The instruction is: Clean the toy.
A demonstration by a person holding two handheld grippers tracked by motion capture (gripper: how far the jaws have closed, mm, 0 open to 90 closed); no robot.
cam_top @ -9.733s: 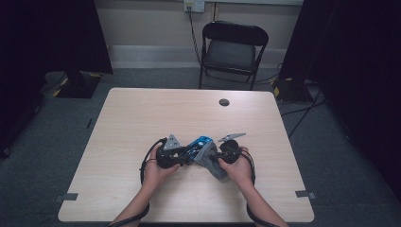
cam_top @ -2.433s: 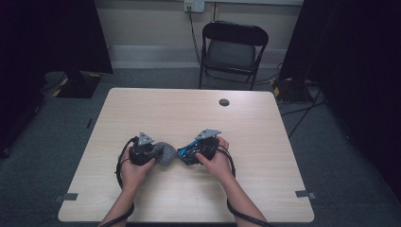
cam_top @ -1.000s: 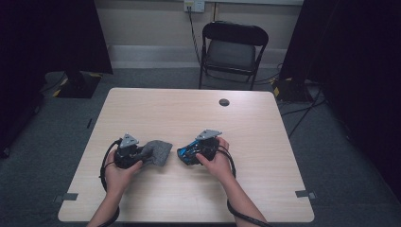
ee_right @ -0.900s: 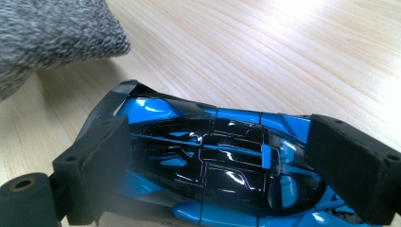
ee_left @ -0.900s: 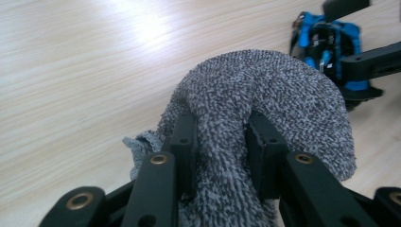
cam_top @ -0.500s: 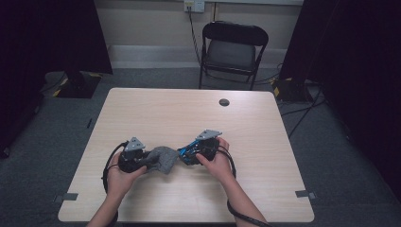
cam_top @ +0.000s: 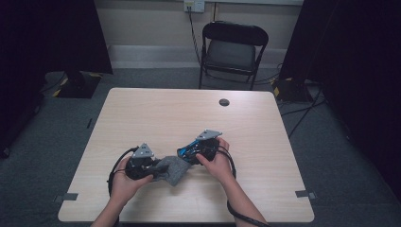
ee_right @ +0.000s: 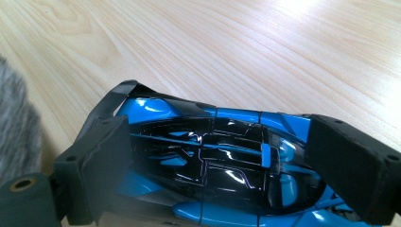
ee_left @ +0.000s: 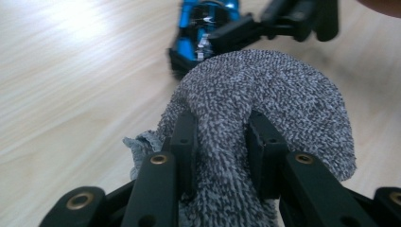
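Observation:
A grey knitted cloth (ee_left: 265,99) is bunched between the jaws of my left gripper (ee_left: 220,137), which is shut on it. In the high view that cloth (cam_top: 172,169) sits at the tip of the left gripper (cam_top: 156,169), near the table's front. My right gripper (ee_right: 213,156) is shut on a blue and black toy car (ee_right: 208,161), its jaws pressing on both sides. From above, the toy car (cam_top: 189,150) points toward the cloth and nearly touches it, with the right gripper (cam_top: 191,152) just to the cloth's right. The left gripper view has the toy car (ee_left: 203,26) just beyond the cloth.
The light wooden table (cam_top: 189,109) has a small black round cap (cam_top: 224,102) near its far edge. A black folding chair (cam_top: 231,49) stands behind the table. Cables trail from both grippers toward the front edge.
My left gripper has carried the grey cloth to the right, up to the toy car. The right gripper and the car have stayed in place.

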